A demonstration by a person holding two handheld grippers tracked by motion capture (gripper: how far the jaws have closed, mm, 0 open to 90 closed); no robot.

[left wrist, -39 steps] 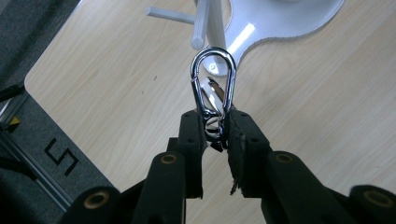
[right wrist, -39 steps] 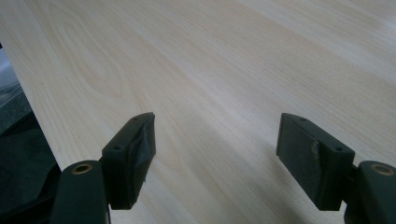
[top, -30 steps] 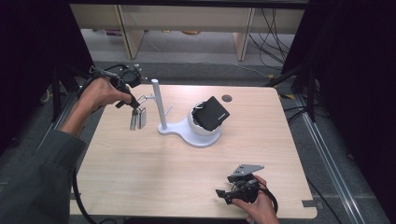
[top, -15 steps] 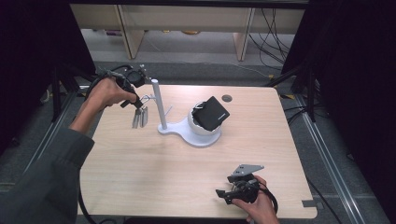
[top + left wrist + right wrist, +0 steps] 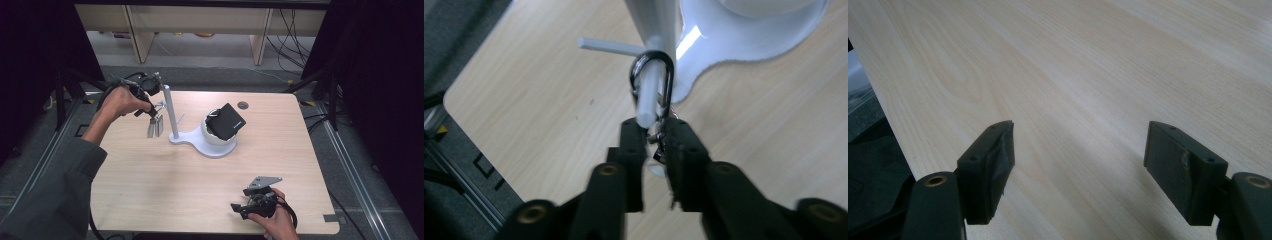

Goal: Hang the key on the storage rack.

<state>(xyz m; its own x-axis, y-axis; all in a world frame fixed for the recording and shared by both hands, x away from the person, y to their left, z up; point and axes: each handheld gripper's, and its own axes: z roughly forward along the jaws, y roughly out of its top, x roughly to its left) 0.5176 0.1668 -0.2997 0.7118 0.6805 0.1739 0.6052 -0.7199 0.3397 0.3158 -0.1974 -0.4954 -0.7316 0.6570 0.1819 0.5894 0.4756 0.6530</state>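
- Wooden table (image 5: 165, 185) carries the whole setup; right gripper (image 5: 239, 209) rests near its front edge, jaws wide apart, nothing between them, bare wood ahead.
- White stand (image 5: 200, 141) sits mid-table with an upright post (image 5: 170, 112); a black box (image 5: 226, 121) lies tilted on its round base.
- Left gripper (image 5: 655, 137), at the far left beside the post, has just been closing; its jaws pinch the lower end of a metal clip (image 5: 652, 75).
- Clip's loop is threaded over a white peg (image 5: 647, 95) sticking out from the post; metal tags (image 5: 154, 126) hang below.
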